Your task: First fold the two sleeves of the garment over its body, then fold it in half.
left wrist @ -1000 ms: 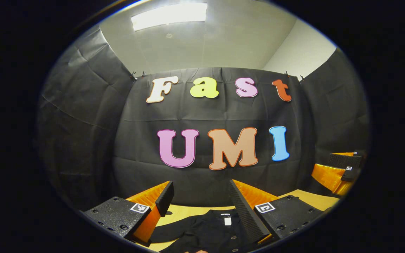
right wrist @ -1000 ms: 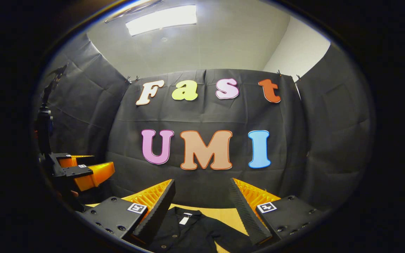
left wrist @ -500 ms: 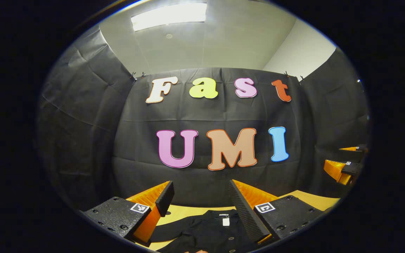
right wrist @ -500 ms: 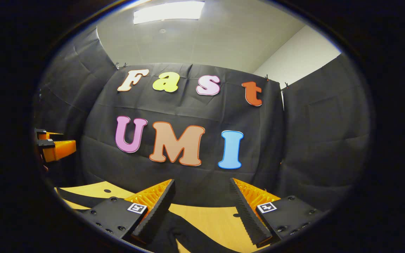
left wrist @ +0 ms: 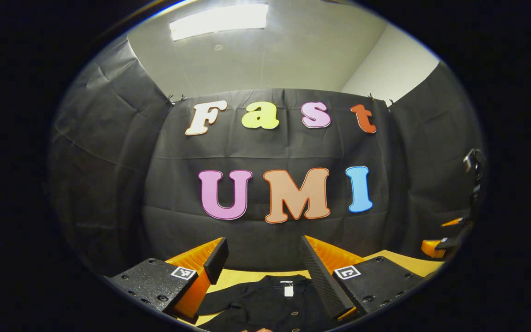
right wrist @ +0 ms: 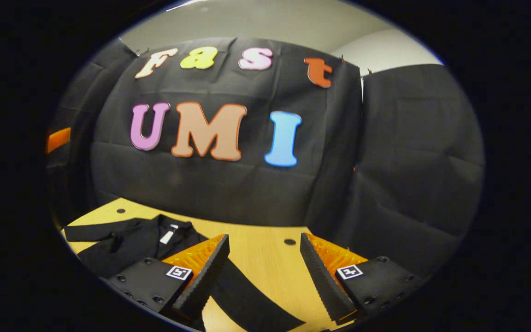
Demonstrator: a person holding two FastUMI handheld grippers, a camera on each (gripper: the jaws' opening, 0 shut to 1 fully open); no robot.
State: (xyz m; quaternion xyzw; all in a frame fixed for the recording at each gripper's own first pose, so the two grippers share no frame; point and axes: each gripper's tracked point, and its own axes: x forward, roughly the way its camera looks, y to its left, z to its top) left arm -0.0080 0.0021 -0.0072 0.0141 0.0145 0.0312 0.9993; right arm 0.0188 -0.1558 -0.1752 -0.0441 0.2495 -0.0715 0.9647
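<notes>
A black garment (right wrist: 132, 242) (sleeves spread) lies flat on the wooden table (right wrist: 265, 258).

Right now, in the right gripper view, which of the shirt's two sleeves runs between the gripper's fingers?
The sleeve slanting across the wooden table toward the camera, between the open fingers. The other sleeve lies far left, beyond the collar.
</notes>
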